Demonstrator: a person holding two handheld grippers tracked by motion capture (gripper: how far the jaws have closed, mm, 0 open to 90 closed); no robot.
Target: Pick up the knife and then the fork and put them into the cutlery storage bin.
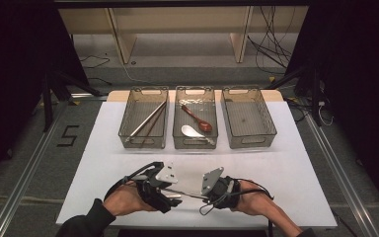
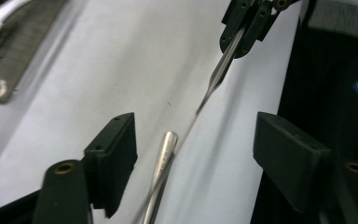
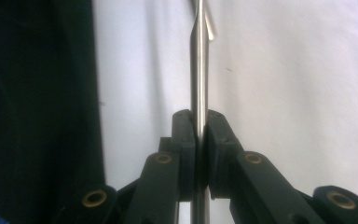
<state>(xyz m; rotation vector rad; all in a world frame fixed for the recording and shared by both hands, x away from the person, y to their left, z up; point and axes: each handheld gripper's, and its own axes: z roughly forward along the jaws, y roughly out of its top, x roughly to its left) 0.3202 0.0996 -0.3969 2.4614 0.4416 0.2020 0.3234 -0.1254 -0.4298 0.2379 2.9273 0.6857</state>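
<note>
Handing over: a metal chopstick (image 3: 199,70) is passing between the two grippers at the near edge of the white table (image 1: 286,163), midway left to right.
Right gripper (image 3: 199,126): its jaws are clamping tight on the chopstick's shaft, the stick running straight out ahead of them.
Left gripper (image 2: 196,140): its jaws are standing wide apart, the chopstick's end lying between them with neither pad pressing on it.
Step in hand: I am judging this as a transfer, the right side now carrying the stick alone.
Next move: probably it is calling for the left hand to back off clear, then the right to carry the stick to the far left bin (image 1: 128,123), where other chopsticks (image 1: 147,121) are lying.
Other bins: the middle bin (image 1: 176,118) is holding a red spoon (image 1: 197,118) and a white spoon (image 1: 192,131).
Writing: a "5" marker (image 1: 68,135) is showing on the floor at the left.
</note>
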